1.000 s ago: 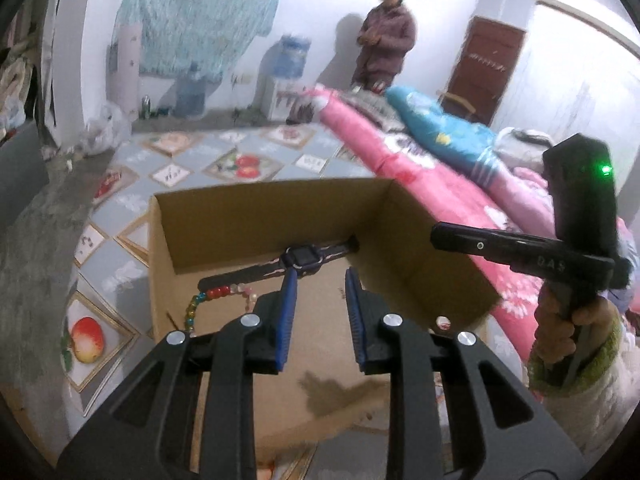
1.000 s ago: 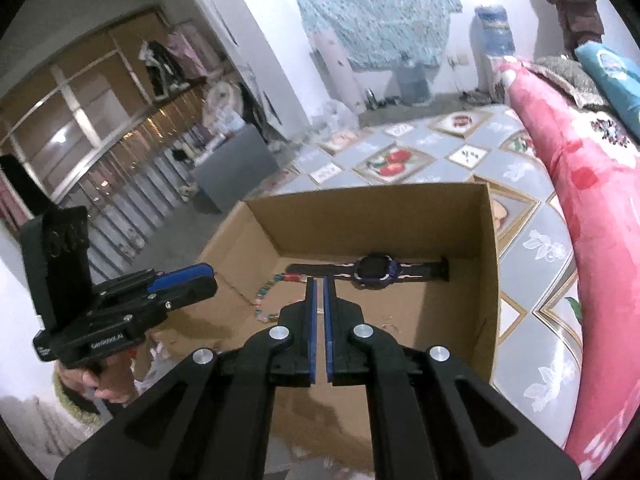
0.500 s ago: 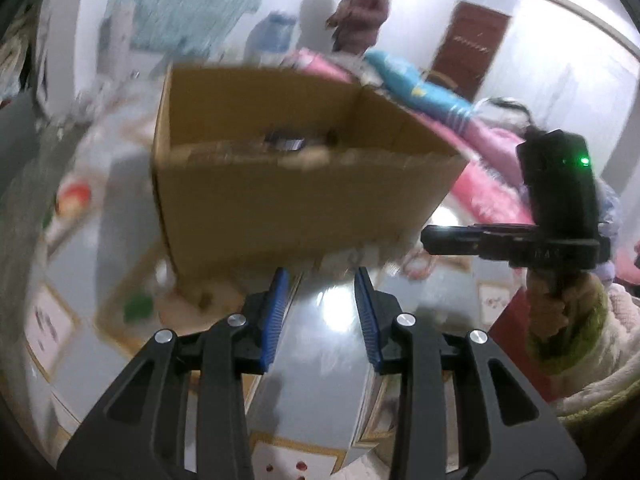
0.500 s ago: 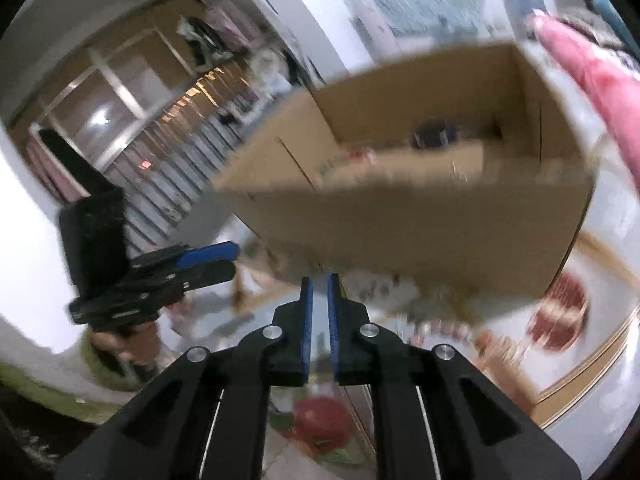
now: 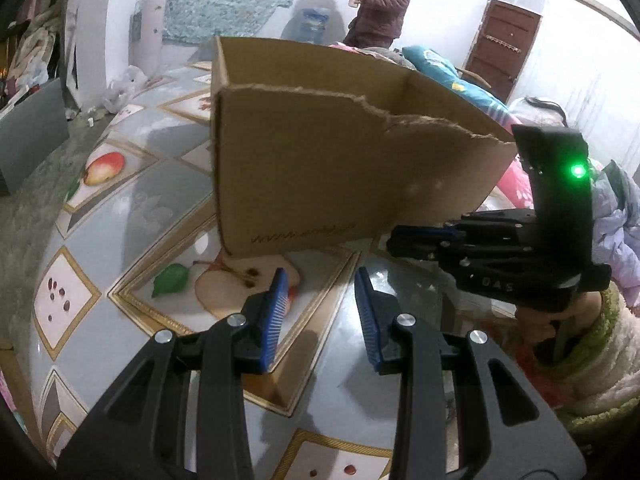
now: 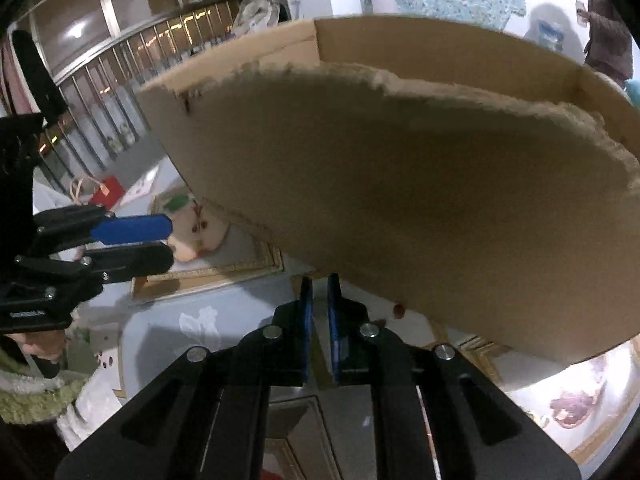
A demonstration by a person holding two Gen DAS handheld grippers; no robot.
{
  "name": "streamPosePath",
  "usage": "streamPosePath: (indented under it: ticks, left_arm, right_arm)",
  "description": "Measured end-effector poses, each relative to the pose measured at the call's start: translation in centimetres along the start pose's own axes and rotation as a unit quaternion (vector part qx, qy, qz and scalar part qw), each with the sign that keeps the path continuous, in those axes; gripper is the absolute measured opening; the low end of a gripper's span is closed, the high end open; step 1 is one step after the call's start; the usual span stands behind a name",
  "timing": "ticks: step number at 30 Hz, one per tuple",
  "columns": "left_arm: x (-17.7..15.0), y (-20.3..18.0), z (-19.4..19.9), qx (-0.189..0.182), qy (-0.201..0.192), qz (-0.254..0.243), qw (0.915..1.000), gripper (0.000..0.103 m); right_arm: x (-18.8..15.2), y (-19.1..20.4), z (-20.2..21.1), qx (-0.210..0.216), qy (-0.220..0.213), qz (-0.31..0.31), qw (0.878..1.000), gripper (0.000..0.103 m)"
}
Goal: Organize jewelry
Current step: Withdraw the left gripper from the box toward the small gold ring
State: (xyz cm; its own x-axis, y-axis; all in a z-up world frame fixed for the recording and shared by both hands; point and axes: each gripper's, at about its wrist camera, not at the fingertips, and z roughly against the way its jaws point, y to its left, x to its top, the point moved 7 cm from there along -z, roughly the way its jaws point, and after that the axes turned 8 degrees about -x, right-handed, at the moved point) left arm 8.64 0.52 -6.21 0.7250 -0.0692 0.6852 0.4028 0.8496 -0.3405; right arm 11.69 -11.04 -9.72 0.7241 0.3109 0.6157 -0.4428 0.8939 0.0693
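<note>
Table [image 5: 132,216]: glossy top printed with fruit tiles, seen across the lower left of the left wrist view; an apple-half print lies just below the box's near corner.
Left gripper [image 5: 320,300]: held low at the bottom centre of the left wrist view; jaws spread wide, nothing between them, pointed at the bare table in front of the box.
Cardboard box [image 5: 320,168]: centre of the left wrist view, standing on the table, its torn near wall faced by both cameras; the inside is hidden from this low angle.
Jewelry: none is seen in either view; whether any lies inside the box cannot be told.
Small red bead-like speck [image 6: 398,310]: at the foot of the box wall, just right of the right gripper's tips; too small to be identified.
Right gripper [image 6: 319,308]: bottom centre of the right wrist view; jaws drawn narrow with a slim gap, nothing held, tips close below the box wall.
Step in hand: judged a pause between placements, both grippers unloaded outside the box.
Next move: a loose piece must be located on the table, approached with parted jaws, gripped lightly, then lifted over the torn wall.
</note>
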Motion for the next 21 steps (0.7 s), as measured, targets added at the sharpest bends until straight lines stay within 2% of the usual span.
streamPosePath:
  ticks: [8, 14, 17, 21]
  left_arm:
    - [-1.2, 1.0, 0.7, -0.008, -0.007, 0.018, 0.9998, 0.033]
    - [-2.2, 0.9, 1.1, -0.014, -0.007, 0.019, 0.9997, 0.033]
    - [-2.7, 0.3, 1.1, -0.018, -0.004, 0.013, 0.9997, 0.033]
    - [-2.8, -0.7, 0.8, -0.022, -0.001, -0.001, 0.9997, 0.033]
  right_arm:
    - [-0.6, 1.4, 0.8, 0.041, 0.023, -0.016, 0.999, 0.008]
    - [-1.9, 3.0, 1.8, 0.087, 0.037, -0.030, 0.995, 0.008]
    - [-2.5, 3.8, 2.5, 0.090, 0.037, -0.025, 0.995, 0.008]
    - [-1.8, 2.5, 3.8, 0.068, 0.007, -0.034, 0.997, 0.008]
